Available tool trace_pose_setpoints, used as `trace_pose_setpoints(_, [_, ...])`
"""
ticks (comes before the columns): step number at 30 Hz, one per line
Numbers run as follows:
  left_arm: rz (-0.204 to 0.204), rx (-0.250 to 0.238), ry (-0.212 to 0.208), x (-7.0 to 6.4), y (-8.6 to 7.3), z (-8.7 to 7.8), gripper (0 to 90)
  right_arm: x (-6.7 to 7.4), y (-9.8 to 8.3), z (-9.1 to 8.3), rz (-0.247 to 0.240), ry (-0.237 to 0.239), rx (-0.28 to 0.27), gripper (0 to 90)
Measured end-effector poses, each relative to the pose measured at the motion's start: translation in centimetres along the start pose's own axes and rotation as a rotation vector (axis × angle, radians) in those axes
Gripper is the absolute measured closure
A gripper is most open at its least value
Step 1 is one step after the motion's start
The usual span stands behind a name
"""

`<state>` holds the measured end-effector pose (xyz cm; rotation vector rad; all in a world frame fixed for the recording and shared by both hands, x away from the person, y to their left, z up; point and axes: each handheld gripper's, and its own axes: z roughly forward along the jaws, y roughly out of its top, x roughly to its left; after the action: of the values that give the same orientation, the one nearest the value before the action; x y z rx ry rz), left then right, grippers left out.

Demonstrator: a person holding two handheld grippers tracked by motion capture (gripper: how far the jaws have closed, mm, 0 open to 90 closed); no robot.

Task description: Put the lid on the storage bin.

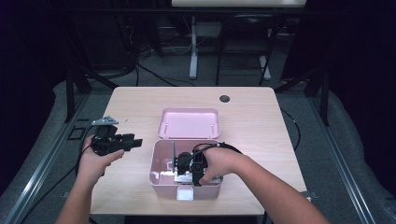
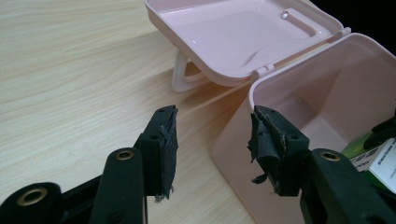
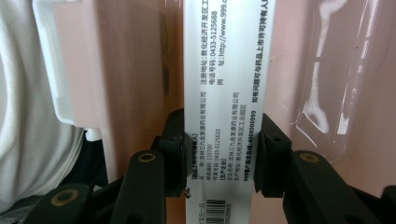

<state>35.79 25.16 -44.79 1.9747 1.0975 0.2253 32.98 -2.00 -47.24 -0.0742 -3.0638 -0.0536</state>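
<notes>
A pink plastic box [image 1: 159,179] stands open near the table's front edge, its lid [image 1: 188,123] folded back flat behind it. My right gripper [image 1: 187,169] reaches down inside the box. In the right gripper view its jaws are shut on a white carton [image 3: 223,93] printed with black text and a barcode, pads pressed on both its sides. My left gripper [image 1: 135,141] hovers over the table left of the box. In the left gripper view its fingers [image 2: 163,144] stand open with nothing between them, close to the box's corner [image 2: 254,91].
The box's white latch [image 1: 185,193] faces the front edge. A green-and-white package [image 2: 373,158] lies inside the box. A round dark grommet [image 1: 224,98] sits at the table's back. Bare tabletop [image 1: 135,107] lies left of the box and behind it.
</notes>
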Motion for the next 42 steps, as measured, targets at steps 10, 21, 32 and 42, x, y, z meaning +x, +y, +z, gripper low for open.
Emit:
trace_pose_setpoints(10, [-0.001,0.001,0.000,-0.01,0.00,0.00,50.8,-0.05,0.05,0.13,0.014,0.001,0.005,61.3])
trace_pose_setpoints(21, [0.000,-0.002,0.001,0.01,0.00,-0.04,50.8,-0.04,-0.05,-0.18,0.020,0.019,-0.013,60.9])
trace_pose_setpoints(32, [0.000,-0.003,0.000,0.05,0.00,-0.08,50.9,0.06,-0.22,-0.37,0.010,0.022,-0.016,61.6])
trace_pose_setpoints(42, [0.000,-0.003,0.001,0.08,0.00,-0.04,50.8,-0.14,-0.34,-0.46,-0.001,0.042,-0.022,61.9])
